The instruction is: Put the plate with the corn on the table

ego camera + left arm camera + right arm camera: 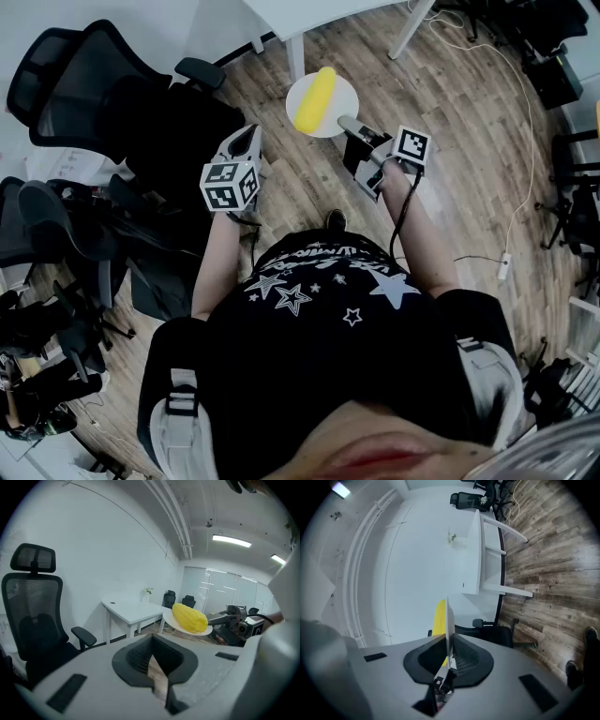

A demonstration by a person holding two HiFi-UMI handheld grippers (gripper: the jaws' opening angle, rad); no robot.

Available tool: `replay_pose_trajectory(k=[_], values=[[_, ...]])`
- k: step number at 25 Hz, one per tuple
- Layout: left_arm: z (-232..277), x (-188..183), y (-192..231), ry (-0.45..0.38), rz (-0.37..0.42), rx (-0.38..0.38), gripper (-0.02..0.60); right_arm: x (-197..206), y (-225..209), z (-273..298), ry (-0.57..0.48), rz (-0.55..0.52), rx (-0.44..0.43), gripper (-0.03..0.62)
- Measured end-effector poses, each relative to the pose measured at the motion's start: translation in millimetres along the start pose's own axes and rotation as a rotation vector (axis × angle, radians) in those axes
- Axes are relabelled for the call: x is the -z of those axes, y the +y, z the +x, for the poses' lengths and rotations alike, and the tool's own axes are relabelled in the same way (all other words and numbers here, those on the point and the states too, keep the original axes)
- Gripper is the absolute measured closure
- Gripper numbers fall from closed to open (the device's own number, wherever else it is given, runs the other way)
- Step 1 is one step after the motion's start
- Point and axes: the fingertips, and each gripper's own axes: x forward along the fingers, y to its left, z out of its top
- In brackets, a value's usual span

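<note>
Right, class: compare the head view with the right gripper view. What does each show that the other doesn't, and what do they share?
Only the head view: the person's black shirt with stars, the left gripper raised near the plate, and a white cable on the floor. Only the right gripper view: the right gripper with its jaws closed on the plate's rim, seen edge-on. Both: the white plate, yellow corn, white table, a black chair and the wooden floor.
</note>
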Motion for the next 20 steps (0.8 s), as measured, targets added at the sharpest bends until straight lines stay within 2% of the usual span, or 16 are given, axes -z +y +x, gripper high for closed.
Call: replay_pose_trajectory(k=[11,20], values=[[2,4,-20,0.001,0.011,0.011,0.577,-2,2,-12,0.024,-0.021,-0.021,0.565],[16,6,-41,0.016,0.011,-0.025,0.577,-20,-1,-25,0.076,-0.030,-0.040,0.563]])
